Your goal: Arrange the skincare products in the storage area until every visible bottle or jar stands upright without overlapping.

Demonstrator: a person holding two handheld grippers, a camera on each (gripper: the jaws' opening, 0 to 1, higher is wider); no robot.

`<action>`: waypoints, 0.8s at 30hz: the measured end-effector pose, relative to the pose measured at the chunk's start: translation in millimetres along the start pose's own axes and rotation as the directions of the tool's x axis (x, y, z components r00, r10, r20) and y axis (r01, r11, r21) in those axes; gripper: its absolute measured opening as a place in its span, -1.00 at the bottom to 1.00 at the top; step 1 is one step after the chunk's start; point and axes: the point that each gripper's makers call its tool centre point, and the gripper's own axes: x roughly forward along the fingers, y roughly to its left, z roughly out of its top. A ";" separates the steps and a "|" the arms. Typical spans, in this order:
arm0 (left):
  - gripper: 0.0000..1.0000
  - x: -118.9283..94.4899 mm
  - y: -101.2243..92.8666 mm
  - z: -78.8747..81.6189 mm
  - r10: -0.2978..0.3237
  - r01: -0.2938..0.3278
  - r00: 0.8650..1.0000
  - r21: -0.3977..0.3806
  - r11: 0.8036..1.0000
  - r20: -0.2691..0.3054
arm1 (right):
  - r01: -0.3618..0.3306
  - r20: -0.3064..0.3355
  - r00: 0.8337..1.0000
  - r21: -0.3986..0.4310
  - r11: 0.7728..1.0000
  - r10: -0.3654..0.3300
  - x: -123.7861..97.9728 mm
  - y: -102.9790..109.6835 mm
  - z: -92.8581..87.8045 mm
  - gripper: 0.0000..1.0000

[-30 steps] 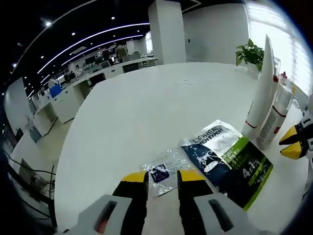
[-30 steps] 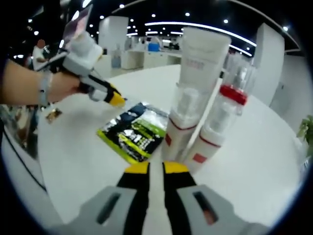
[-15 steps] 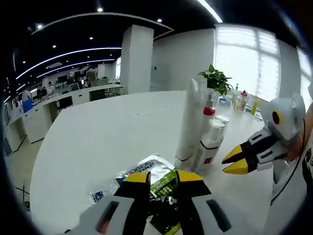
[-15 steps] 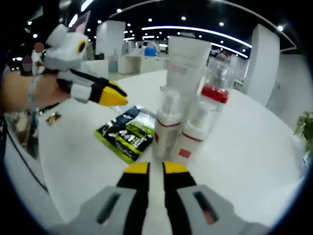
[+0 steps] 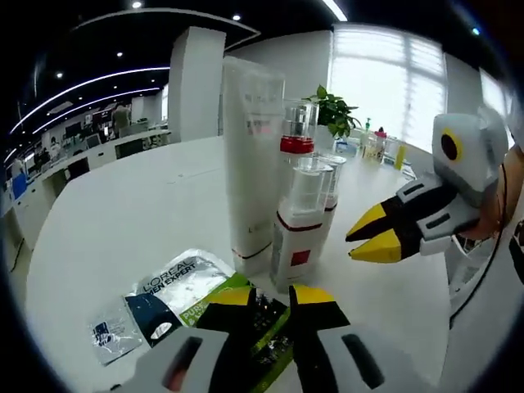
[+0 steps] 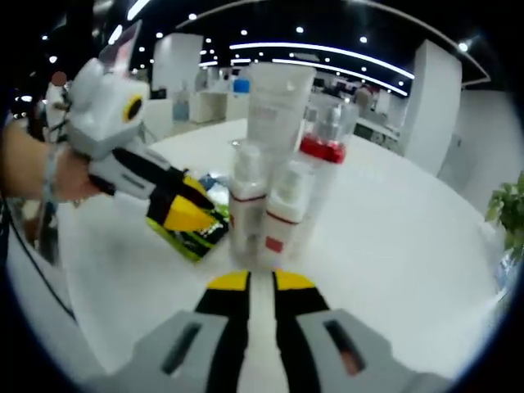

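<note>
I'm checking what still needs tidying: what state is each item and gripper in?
White tube: upright.
Red-collared bottles: upright, clustered beside the tube.
Green sachet: lying flat.
Small clear packet: lying flat.
Left gripper: empty, jaws apart.
Right gripper: empty, nearly closed.

The left gripper view looks low across the table (image 5: 123,221) at the bottles (image 5: 299,221) from close by; the right gripper view faces them from the opposite side, both sharing bottles (image 6: 266,213) and sachet (image 5: 176,286)
</note>
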 end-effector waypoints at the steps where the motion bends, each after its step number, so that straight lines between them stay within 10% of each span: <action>1: -0.65 1.9 -0.2 -1.3 -0.001 0.001 1.000 0.009 1.000 -0.005 | 0.000 0.000 1.000 0.001 1.000 0.000 -0.3 -0.8 0.2 -0.82; 24: -0.65 23.3 -20.2 -8.0 -0.042 0.047 0.997 0.073 0.996 -0.067 | 0.007 -0.028 1.000 0.012 1.000 -0.007 -3.7 -8.5 -11.7 -0.80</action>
